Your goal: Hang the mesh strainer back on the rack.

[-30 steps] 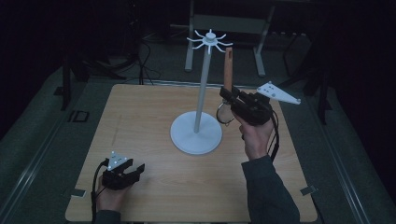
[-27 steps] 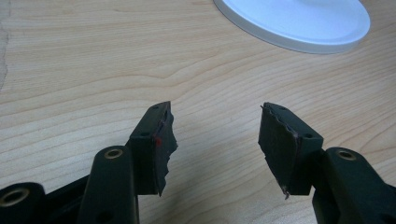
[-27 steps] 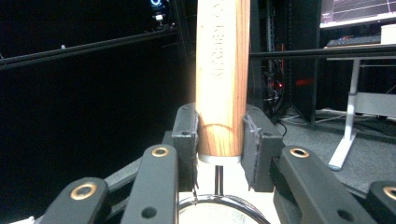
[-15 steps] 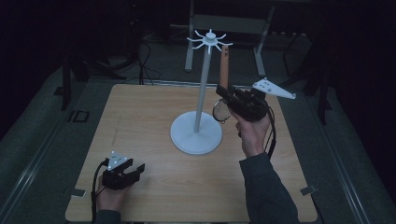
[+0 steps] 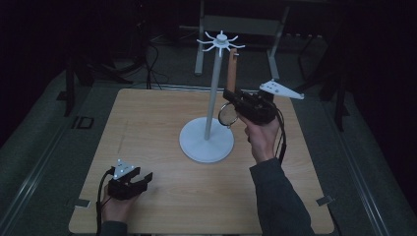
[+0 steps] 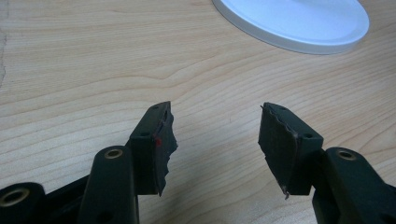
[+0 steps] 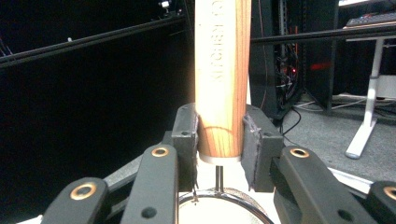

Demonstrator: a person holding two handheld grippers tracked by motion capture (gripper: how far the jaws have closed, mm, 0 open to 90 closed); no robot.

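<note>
A white stand [image 5: 212, 113] with a round base [image 5: 206, 140] and short hooks at its top [image 5: 221, 41] rises from the middle of the wooden table [image 5: 147, 128]. My right gripper [image 5: 231, 96] is shut on the wooden handle [image 5: 231, 69] of a small utensil, held upright just right of the pole. Its metal ring [image 5: 227, 116] hangs below the jaws. In the right gripper view the handle [image 7: 222, 70] stands between both pads, with the ring [image 7: 224, 205] underneath. My left gripper [image 5: 140, 178] rests low at the table's front left, open, with bare wood between its jaws [image 6: 215, 135].
The stand's white base [image 6: 299, 23] lies ahead of the left gripper. Beyond the table's far edge are desk legs [image 5: 199, 44] and cables on a dark floor. Bare wood spreads across the table's left half and front.
My right gripper has lifted the wooden-handled utensil higher and a little toward the stand's top. The left gripper has stayed put.
</note>
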